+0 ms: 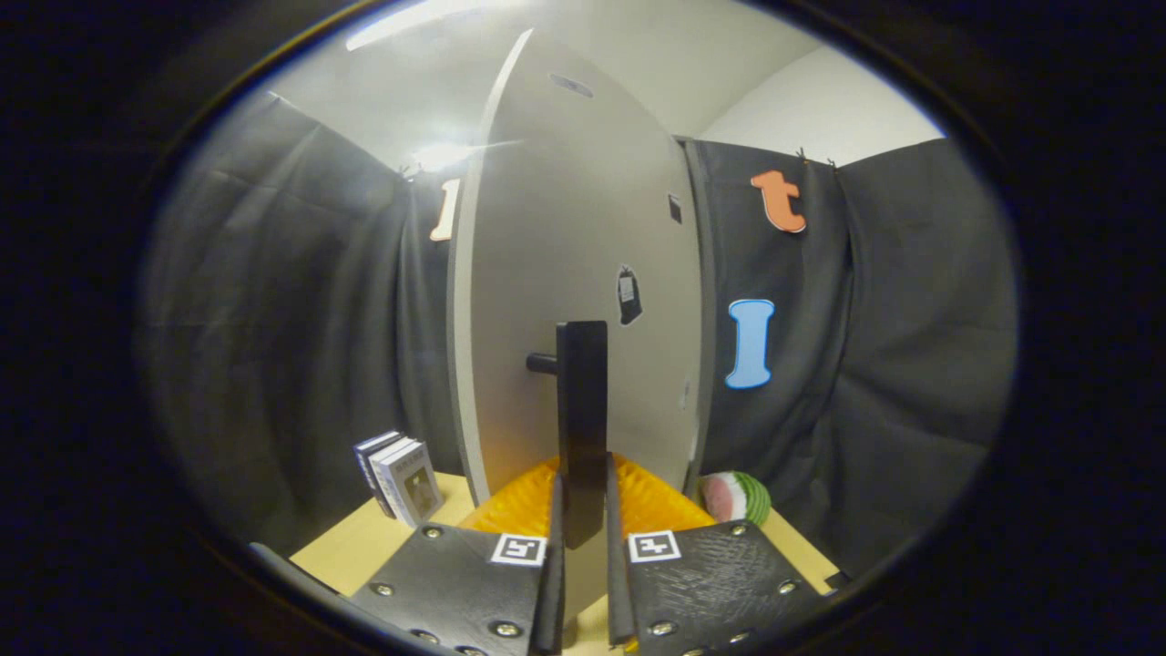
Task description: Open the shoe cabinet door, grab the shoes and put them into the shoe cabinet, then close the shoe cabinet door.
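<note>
Gripper view: the gripper (583,538) pinches the black handle (581,428) at 12 o'clock, the door (547,273) only partly open, shoes not yet stowed.

We see our tool (583,547) at the bottom centre of the frame, pointing forward and held level, its two fingers (554,565) rising side by side from two flat plates. The fingers stand nearly parallel with only a narrow gap left. Each presses against one side of the lower end of the vertical door handle (582,419), which stands upright between them at the middle of the frame.
</note>
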